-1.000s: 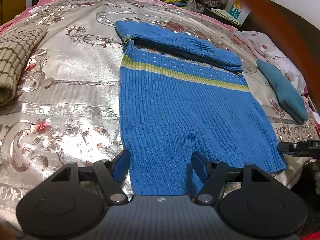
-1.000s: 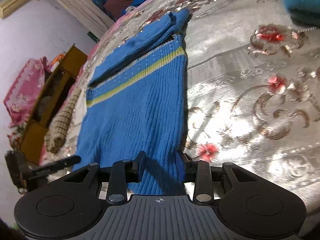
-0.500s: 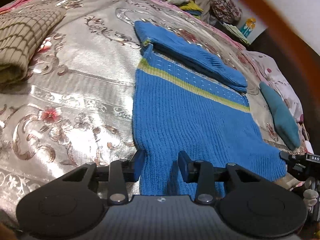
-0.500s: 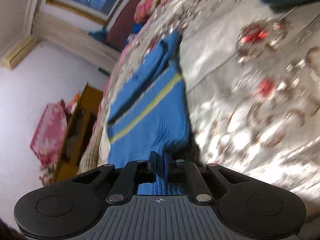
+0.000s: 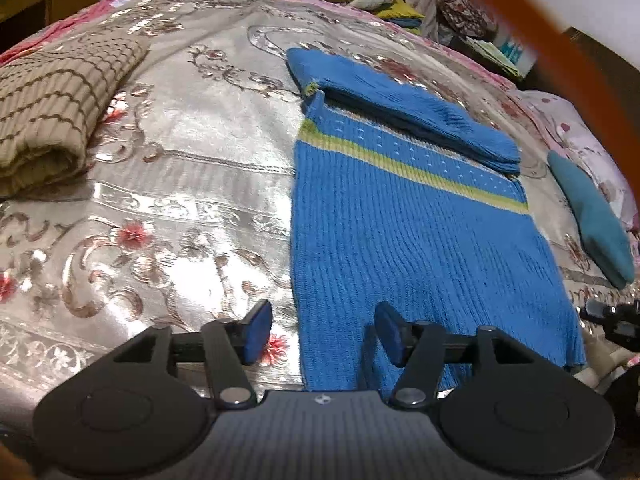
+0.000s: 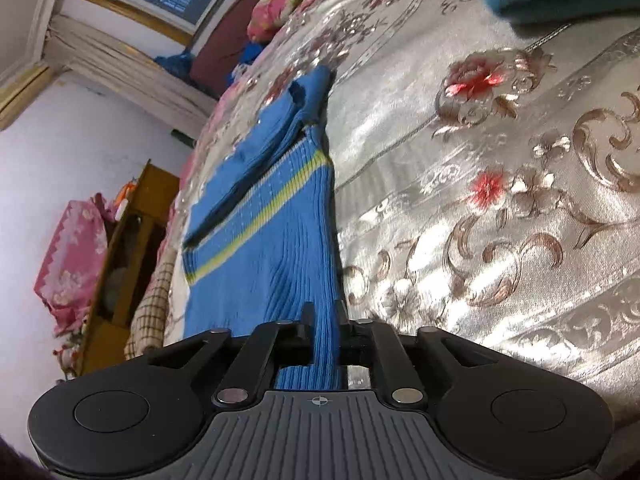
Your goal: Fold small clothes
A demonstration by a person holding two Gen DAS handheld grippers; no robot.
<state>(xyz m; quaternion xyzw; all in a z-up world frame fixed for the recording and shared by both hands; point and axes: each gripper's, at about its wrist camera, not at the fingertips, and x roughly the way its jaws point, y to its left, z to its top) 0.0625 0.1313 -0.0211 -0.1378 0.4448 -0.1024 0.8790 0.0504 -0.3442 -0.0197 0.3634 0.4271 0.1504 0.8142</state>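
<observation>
Item: blue knit sweater (image 5: 404, 232), ribbed, with a yellow-green chest stripe (image 5: 412, 166), lying flat on a bed under a silver floral bedspread (image 5: 180, 184). Orientation: long axis runs straight away from both tongs, hem nearest, shoulders and collar end farthest; one sleeve (image 5: 400, 108) is folded across the top above the stripe. Left tongs (image 5: 322, 334): apart and opening, straddling the hem's left corner, the cloth's edge between the pads but neither pad pressing on it. Right tongs (image 6: 323, 320): close together on the hem's right edge, a ridge of knit standing between them and gripped, though the jaws are easing wider. Both hands sit at the hem, so the sweater extends forward from each; the right is the one with cloth in hand. Judgement: a hem-to-shoulder fold along that axis needs the left corner clamped first. Nearby: a checked folded blanket (image 5: 52, 104) well left, a folded teal cloth (image 5: 592, 224) right.
</observation>
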